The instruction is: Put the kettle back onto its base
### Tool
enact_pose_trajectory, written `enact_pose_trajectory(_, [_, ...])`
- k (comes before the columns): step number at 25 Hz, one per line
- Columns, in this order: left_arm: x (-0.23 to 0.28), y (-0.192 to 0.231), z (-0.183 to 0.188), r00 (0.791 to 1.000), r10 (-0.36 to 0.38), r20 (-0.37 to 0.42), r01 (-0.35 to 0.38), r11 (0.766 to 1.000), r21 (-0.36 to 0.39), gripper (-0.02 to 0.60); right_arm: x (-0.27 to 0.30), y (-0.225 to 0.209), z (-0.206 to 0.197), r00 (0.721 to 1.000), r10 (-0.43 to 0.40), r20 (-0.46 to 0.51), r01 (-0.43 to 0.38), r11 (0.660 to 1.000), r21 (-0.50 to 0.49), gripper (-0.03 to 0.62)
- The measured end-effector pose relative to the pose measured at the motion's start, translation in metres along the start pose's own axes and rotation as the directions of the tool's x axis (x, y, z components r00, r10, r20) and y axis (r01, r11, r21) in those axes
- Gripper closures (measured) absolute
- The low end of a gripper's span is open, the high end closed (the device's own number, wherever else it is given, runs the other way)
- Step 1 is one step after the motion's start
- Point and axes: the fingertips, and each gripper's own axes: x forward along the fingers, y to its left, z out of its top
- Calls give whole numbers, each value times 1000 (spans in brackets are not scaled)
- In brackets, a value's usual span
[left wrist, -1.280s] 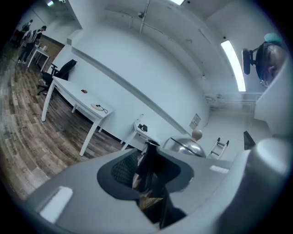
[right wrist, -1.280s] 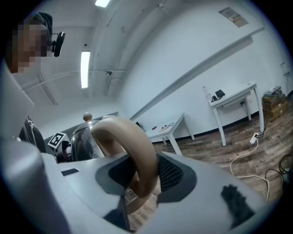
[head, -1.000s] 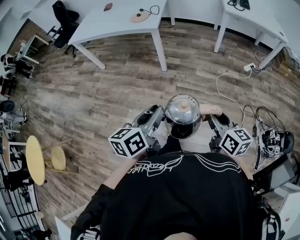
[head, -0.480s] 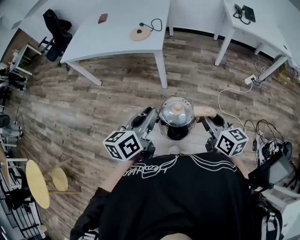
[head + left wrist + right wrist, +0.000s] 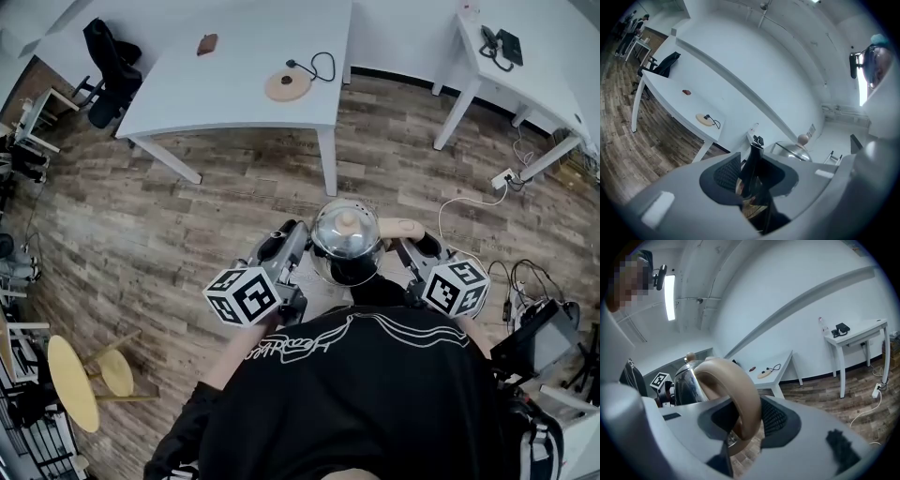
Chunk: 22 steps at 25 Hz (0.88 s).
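Note:
A shiny steel kettle with a tan lid knob hangs in front of my chest, carried between both grippers above the wood floor. My left gripper is shut on the kettle's dark spout, which fills the gap between its jaws. My right gripper is shut on the tan curved handle. The round tan base with its black cord lies on the white table ahead. It also shows small in the left gripper view as the base and in the right gripper view as the base.
A black chair stands at the table's left end and a small brown object lies on the tabletop. A second white table stands at the right. Cables and a power strip lie on the floor, and yellow stools stand at left.
The person has walked forward with the kettle. The white table and the base have come nearer in the head view. Both grips look unchanged.

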Motion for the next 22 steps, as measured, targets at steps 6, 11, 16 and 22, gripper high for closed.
enact_pose_trajectory(6, [42,37,14,999,34,-19,-34,999,-27,482,56,-33,8,999,12,-41,-11,999,31,458])
enact_pose_trajectory(11, [87,81,58,997,77,0,-77,996,-43,482,135,-58,40,996,58,-70,-57,998,23,459])
enact_pose_trajectory(16, [141,125,117,992,126,23,-126,991,-35,483,222,-85,81,988,115,-100,-113,993,25,459])
enact_pose_trajectory(22, [190,156,177,987,147,60,-146,989,-20,483,298,-106,133,982,164,-96,-165,986,-9,457])
